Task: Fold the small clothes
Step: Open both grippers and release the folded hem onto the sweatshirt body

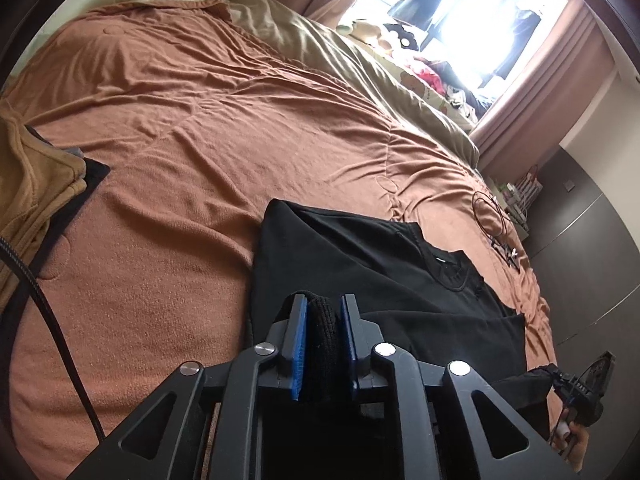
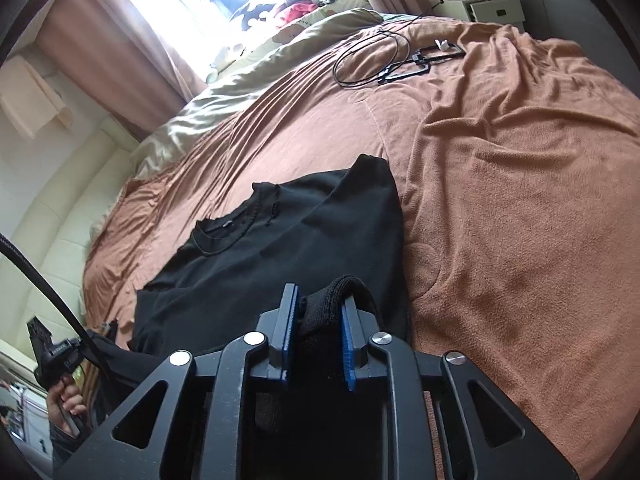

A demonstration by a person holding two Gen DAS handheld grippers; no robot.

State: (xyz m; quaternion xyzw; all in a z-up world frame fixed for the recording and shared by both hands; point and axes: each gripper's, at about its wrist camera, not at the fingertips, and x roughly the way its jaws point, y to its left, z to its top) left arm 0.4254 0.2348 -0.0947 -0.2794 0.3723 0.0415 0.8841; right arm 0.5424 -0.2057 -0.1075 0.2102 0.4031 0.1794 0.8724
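Each tool, left tool (image 1: 324, 304) and right tool (image 2: 318, 300), has black ribbed hem between loosened pads, laying the black shirt (image 2: 280, 240) flat near the bed (image 2: 520, 200) edge.

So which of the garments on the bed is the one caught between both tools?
The black T-shirt spread on the orange blanket; its ribbed hem sits between the pads of each tool. The tan garment lies off at the blanket's edge, untouched.
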